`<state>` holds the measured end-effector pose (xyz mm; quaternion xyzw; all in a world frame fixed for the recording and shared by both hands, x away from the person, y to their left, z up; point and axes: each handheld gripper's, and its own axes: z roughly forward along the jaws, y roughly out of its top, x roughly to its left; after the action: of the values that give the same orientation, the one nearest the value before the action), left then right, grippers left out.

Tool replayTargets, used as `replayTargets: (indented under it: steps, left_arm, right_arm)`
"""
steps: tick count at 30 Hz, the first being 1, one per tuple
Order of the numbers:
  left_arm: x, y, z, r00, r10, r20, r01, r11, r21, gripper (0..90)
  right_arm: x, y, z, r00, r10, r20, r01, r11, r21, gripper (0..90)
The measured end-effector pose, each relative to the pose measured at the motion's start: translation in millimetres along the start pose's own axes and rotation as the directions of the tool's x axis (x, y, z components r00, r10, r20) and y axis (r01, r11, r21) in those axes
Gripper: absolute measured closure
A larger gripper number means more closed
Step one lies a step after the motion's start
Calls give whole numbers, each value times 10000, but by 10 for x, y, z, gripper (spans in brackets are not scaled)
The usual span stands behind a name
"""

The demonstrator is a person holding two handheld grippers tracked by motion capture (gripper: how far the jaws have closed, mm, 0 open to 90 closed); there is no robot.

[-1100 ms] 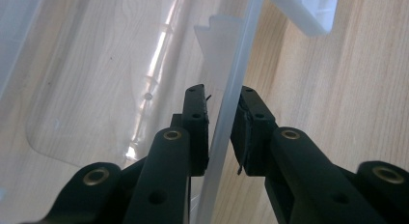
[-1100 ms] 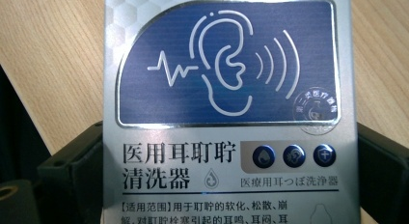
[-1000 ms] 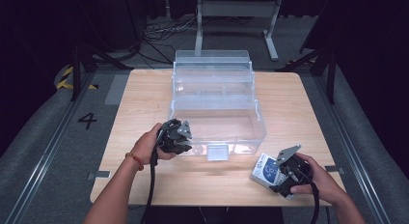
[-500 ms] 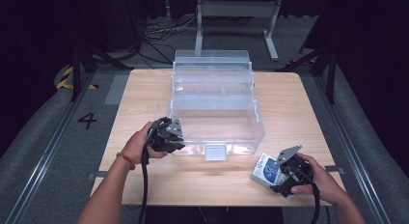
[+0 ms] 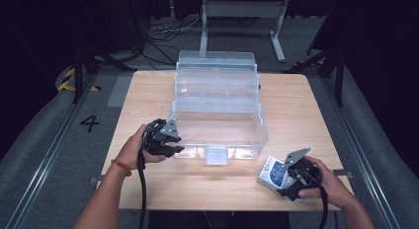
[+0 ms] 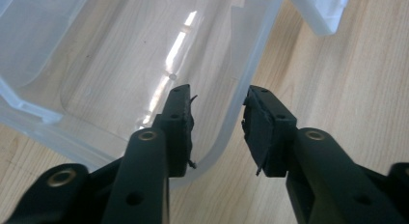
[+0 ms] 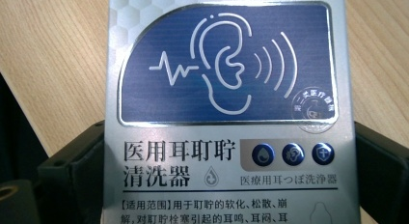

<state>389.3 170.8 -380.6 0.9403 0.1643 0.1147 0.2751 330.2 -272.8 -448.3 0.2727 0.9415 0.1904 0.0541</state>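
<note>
Wooden table carries a clear box; left gripper, jaws parted and empty, straddles its near corner wall; right gripper apparently clamps the ear-cleaner carton; close squarely before pulling.

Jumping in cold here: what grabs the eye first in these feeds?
The big clear plastic box stands open at mid-table, tiers stepped back. The left gripper is open astride its near left rim, one jaw inside the wall, one outside. At the table's near right corner, the right gripper holds a silver-and-blue carton with an ear logo.
</note>
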Motion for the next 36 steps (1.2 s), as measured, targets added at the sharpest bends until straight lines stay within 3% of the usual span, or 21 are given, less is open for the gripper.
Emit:
replayTargets:
  steps: [4,8,11,14,17,22,26,27,28,30,31,32,35,36]
  left_arm:
    - [-35,-31,-141,9986,-333,-414,311,9981,-523,527]
    - [-116,-89,-295,9950,-390,-920,326,9970,-698,453]
    - [-176,-145,-348,9933,-558,-1015,475,9954,-829,378]
    - [-276,-246,-392,9894,-692,-1276,584,9945,-865,299]
    - [-371,-444,-407,9829,-1198,-1395,1055,9887,-1061,268]
    - [-421,-750,-309,9713,-1878,-1460,1774,9808,-815,245]
    - [-428,-1008,-169,9572,-2460,-1525,2404,9692,-542,242]
    - [-428,-1008,-169,9572,-2460,-1525,2404,9692,-542,240]
    - [-418,-1114,-97,9515,-2772,-1336,2735,9608,-462,236]
    - [-414,-1157,-61,9480,-2903,-1301,2877,9569,-391,209]
    - [-407,-1230,5,9420,-3156,-1142,3137,9489,-342,192]
    - [-407,-1230,5,9420,-3156,-1142,3137,9489,-342,188]
    - [-406,-1301,79,9320,-3436,-1154,3413,9391,-394,179]
    - [-400,-1324,97,9321,-3457,-1083,3430,9383,-431,173]
  right_arm:
    - [-11,-3,5,10000,19,-2,-19,10000,-7,45]
    - [-16,-8,3,10000,75,34,-75,10000,-7,45]
    - [-19,-11,-7,10000,73,55,-73,10000,-49,45]
    - [-30,-16,-23,9999,110,50,-110,9999,-117,45]
    - [-38,-21,-56,9998,158,148,-155,9997,-201,45]
    - [-69,-35,-136,9993,264,281,-251,9985,-478,45]
    - [-105,-32,-251,9985,373,409,-334,9952,-923,45]
    - [-105,-32,-251,9985,373,409,-334,9952,-923,45]
    - [-128,-24,-314,9979,423,492,-364,9927,-1153,45]
    - [-152,-7,-385,9973,408,612,-322,9903,-1352,46]
    - [-164,6,-427,9971,393,649,-296,9891,-1441,45]
    - [-179,24,-468,9971,356,678,-248,9878,-1536,45]
    - [-205,82,-611,9955,333,888,-168,9833,-1812,45]
    - [-211,104,-653,9951,307,940,-124,9817,-1899,45]
